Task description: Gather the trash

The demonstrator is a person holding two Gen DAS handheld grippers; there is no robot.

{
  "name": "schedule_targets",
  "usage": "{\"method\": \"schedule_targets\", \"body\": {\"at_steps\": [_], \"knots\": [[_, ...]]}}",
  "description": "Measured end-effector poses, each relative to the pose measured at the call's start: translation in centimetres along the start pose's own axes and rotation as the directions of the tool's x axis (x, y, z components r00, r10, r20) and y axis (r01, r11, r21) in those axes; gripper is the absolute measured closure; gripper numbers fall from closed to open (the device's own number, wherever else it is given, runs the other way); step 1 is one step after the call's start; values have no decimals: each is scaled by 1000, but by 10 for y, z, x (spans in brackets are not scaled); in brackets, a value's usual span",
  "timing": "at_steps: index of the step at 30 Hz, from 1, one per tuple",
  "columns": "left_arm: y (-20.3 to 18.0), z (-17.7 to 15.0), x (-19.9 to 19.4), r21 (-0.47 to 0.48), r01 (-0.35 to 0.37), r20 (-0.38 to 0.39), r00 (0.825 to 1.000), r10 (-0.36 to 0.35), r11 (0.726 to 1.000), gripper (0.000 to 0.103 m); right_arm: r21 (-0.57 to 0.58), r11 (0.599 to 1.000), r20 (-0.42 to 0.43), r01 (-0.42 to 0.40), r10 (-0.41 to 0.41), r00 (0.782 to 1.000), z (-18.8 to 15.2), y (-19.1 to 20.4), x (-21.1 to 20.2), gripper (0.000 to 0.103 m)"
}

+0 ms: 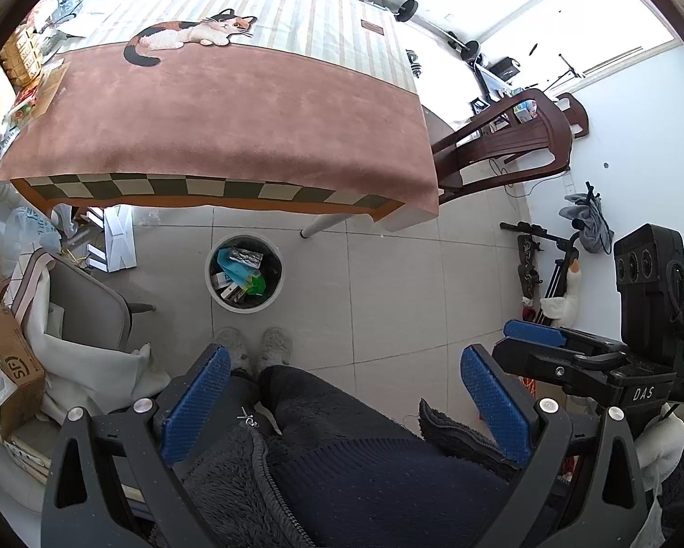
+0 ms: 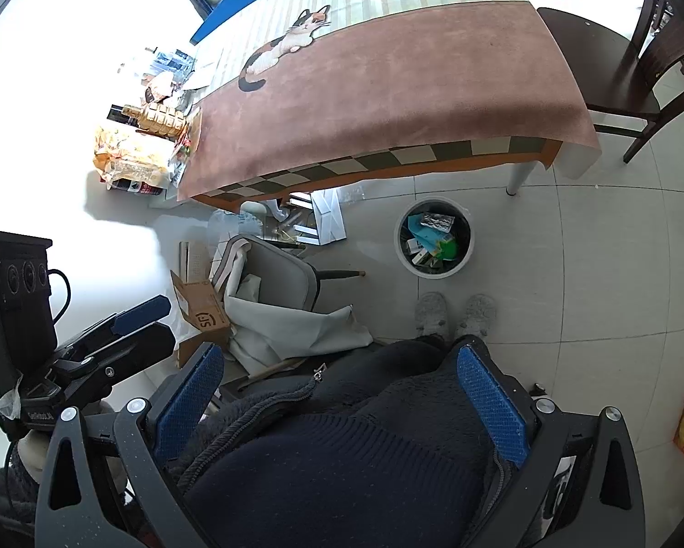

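Note:
A round white trash bin (image 1: 214,292) with a black liner stands on the tiled floor in front of the table; it holds several pieces of trash, among them blue, green and foil wrappers (image 1: 241,269). The bin also shows in the right wrist view (image 2: 403,255). My left gripper (image 1: 346,370) is open and empty, held over the person's lap, well short of the bin. My right gripper (image 2: 342,365) is open and empty too, beside the left one; it shows in the left wrist view (image 1: 531,335) at the right.
A table (image 1: 232,114) with a brown cloth and cat picture fills the far side. Snack packs (image 1: 8,82) lie at its left end. A grey chair (image 1: 81,301) and cardboard box (image 1: 13,360) stand left, a wooden chair (image 1: 501,137) right. Slippered feet (image 1: 255,347) are before the bin.

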State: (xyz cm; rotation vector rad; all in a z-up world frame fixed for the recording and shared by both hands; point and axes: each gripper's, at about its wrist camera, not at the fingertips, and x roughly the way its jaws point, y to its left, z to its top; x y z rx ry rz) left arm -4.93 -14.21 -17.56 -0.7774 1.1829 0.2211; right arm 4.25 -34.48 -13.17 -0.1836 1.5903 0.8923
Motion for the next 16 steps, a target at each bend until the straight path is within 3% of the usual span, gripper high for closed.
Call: {"method": "schedule_targets", "body": {"at_steps": [16], "knots": [[-5,-3,1,0,-2,-1,1000,2,1000,0,3,1000,1,0,0,1000,-2,2,1,0]]}}
